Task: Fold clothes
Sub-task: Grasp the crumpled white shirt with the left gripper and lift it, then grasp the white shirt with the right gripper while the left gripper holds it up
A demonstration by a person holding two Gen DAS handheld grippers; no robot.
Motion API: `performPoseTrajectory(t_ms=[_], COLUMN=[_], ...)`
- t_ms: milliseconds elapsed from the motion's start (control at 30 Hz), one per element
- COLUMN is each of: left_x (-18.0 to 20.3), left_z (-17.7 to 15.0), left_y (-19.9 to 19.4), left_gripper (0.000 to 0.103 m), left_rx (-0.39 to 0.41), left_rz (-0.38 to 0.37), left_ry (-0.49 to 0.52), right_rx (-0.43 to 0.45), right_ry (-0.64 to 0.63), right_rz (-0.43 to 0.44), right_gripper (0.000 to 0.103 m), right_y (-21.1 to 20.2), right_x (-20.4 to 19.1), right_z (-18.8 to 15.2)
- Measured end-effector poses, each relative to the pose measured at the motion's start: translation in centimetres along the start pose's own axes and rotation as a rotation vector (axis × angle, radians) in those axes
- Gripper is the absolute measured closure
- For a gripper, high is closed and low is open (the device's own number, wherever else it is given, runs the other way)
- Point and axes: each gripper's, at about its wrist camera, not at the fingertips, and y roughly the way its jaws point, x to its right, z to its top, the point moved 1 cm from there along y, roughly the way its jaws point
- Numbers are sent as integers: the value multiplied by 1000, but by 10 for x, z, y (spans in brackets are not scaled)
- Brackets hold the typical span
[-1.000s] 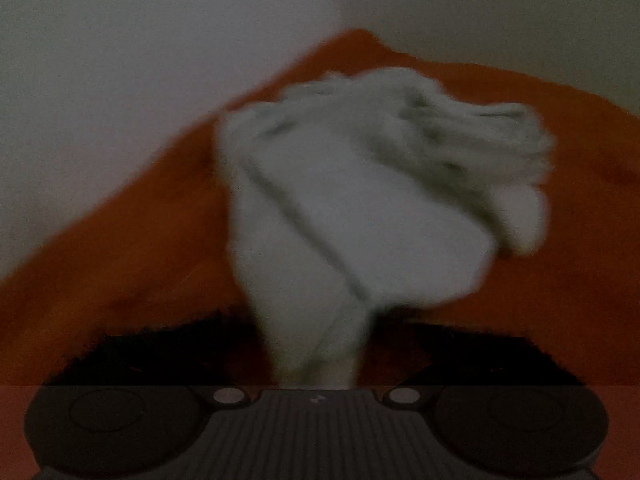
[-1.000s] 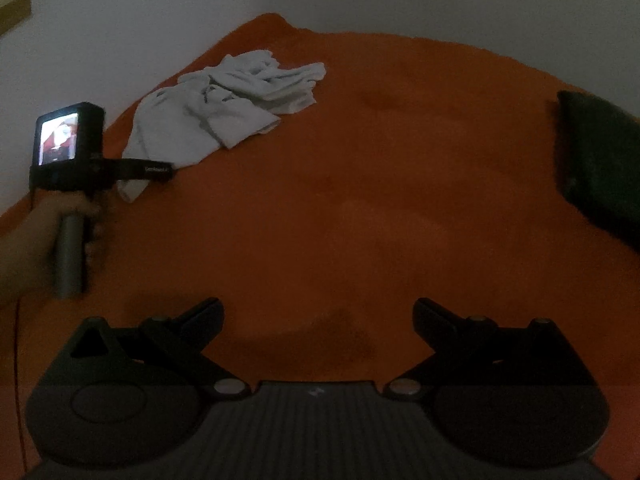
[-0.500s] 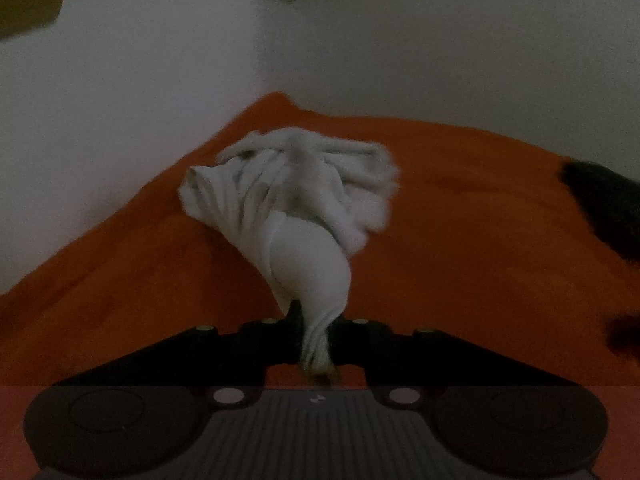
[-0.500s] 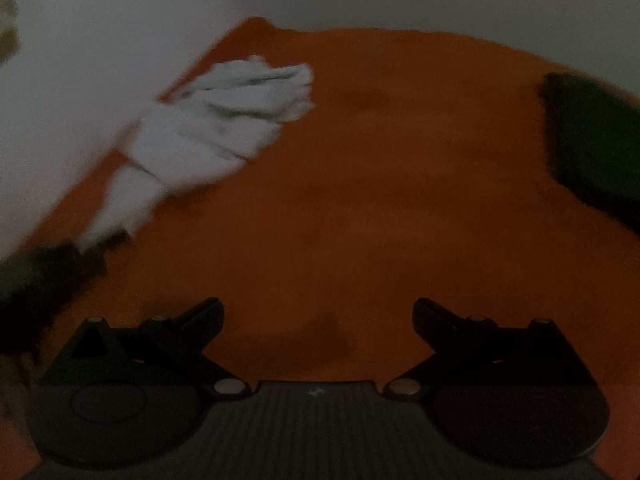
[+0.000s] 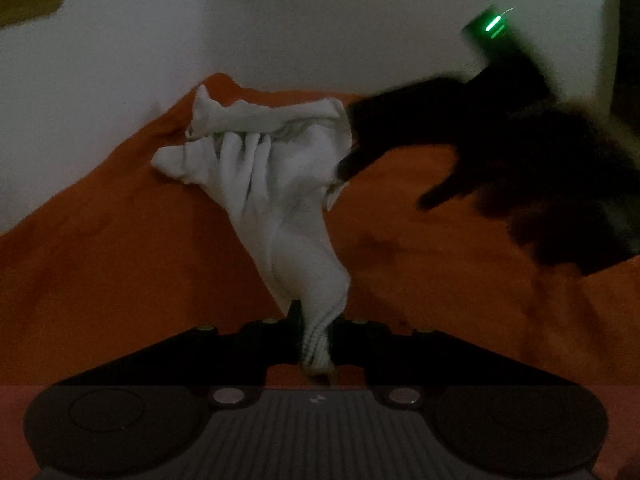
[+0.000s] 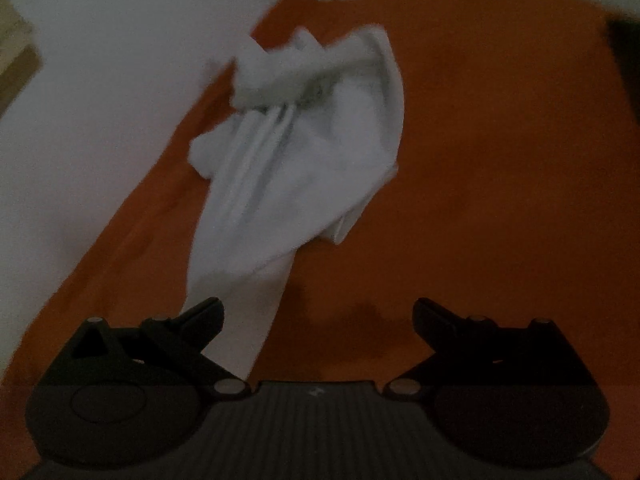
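Note:
A crumpled white garment [image 5: 276, 184] stretches across the orange bedspread [image 5: 100, 264]. My left gripper [image 5: 316, 340] is shut on its near end, which bunches between the fingers. In the left wrist view my right gripper [image 5: 384, 184] comes in from the right as a dark blurred shape, its open fingers beside the garment's right edge. From the right wrist view the white garment [image 6: 304, 152] lies ahead and to the left, and my right gripper [image 6: 318, 316] stands open with its left finger over the cloth's near strip.
White walls meet at a corner behind the bed. The orange bedspread [image 6: 500, 160] runs wide to the right. A dark item [image 6: 626, 52] lies at its far right edge. A green light [image 5: 493, 24] glows on the right gripper's body.
My left gripper has pulled the garment's end back and up, stretching the cloth. My right gripper has swung left toward the garment and now reaches its right edge.

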Motion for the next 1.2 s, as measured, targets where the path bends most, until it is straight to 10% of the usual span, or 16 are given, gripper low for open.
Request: performPoseTrajectory(t_ms=[367, 500, 767, 1200], left_x=[1, 2, 10, 83], left_z=[-2, -3, -2, 32], left_y=[14, 8, -10, -83], left_gripper=[94, 94, 94, 94], left_rx=[-9, 16, 68, 164], left_rz=[-7, -1, -9, -192], left_ry=[56, 68, 94, 162], right_rx=[60, 86, 319, 561], right_ry=[263, 229, -61, -94], right_rz=[34, -86, -227, -479], right_gripper=[9, 84, 89, 89], right_y=[88, 94, 18, -173], right_x=[-5, 3, -20, 11], right_z=[62, 77, 48, 0])
